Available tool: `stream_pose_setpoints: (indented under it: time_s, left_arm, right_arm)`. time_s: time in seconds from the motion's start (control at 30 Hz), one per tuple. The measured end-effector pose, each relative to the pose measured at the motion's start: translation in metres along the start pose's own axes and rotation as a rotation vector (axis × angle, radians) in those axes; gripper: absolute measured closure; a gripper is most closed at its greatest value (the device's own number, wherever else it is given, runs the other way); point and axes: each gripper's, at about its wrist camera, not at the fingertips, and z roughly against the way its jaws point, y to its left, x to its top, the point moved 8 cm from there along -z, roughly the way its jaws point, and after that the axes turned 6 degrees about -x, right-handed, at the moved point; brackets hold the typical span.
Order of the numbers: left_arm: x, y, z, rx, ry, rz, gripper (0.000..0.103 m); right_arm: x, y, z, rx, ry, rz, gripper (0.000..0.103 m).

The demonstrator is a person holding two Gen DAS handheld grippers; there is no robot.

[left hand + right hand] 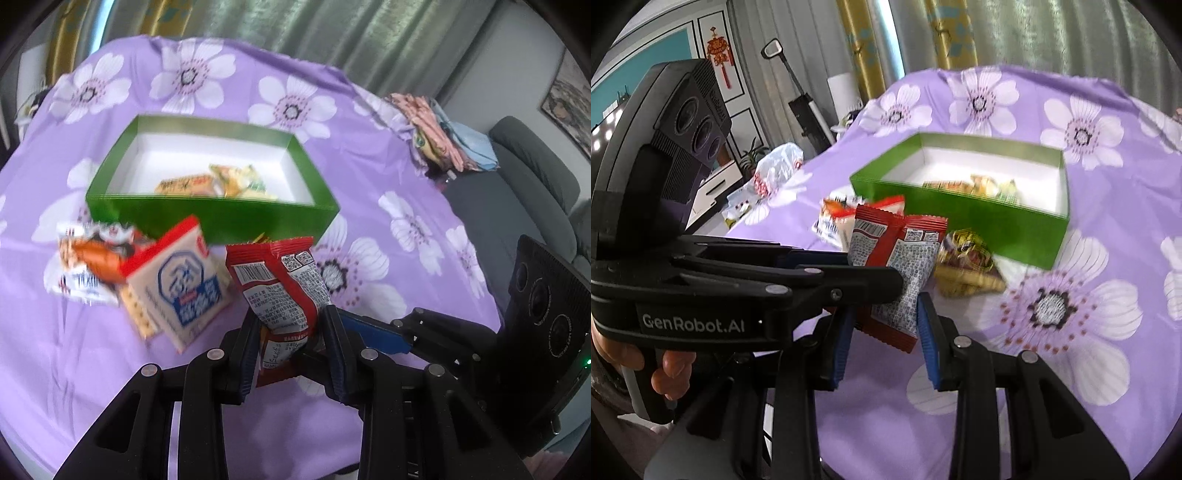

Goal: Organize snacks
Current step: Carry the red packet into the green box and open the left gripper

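A red snack packet (284,284) with a printed white back hangs above the purple floral cloth. My left gripper (291,321) is shut on its lower part. In the right wrist view the same packet (901,258) fills the gap between the blue pads of my right gripper (884,317), which looks shut on it too. The left gripper (886,280) reaches in from the left and clamps the packet. Behind it stands a green box (207,218) with a white inside and several snacks in it. The box (997,225) is also in the right wrist view.
Loose snacks lie in front of the box: a white-and-blue packet (184,291), an orange-and-white one (92,266) and a yellow-brown one (967,266). Folded cloths (436,136) sit at the table's right edge beside a grey sofa (517,192). A plastic bag (775,170) lies at the left edge.
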Motion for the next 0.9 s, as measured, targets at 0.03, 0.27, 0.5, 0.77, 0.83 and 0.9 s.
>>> stream_pose_setpoints:
  time_s: [0.03,0.27,0.5,0.77,0.83,0.9]
  left_arm:
    - [0.004,-0.001,0.001,0.0,-0.006,-0.008,0.07]
    - [0.034,-0.011,0.003,-0.009,-0.047,-0.053,0.07]
    - [0.057,-0.013,0.001,-0.015,-0.071,-0.081,0.07]
    - [0.084,-0.007,-0.009,-0.017,-0.081,-0.095,0.07]
    - [0.089,-0.005,-0.01,-0.018,-0.084,-0.097,0.07]
    - [0.095,-0.001,-0.014,-0.019,-0.086,-0.093,0.07]
  right_arm:
    - [0.003,-0.002,0.001,-0.005,-0.009,0.001,0.069]
    - [0.028,-0.014,0.01,-0.039,-0.067,0.005,0.069]
    - [0.05,-0.024,0.011,-0.064,-0.102,0.01,0.069]
    - [0.072,-0.037,-0.002,-0.074,-0.117,0.008,0.069]
    - [0.078,-0.041,-0.006,-0.076,-0.119,0.009,0.069]
    - [0.084,-0.044,-0.012,-0.079,-0.121,0.012,0.069]
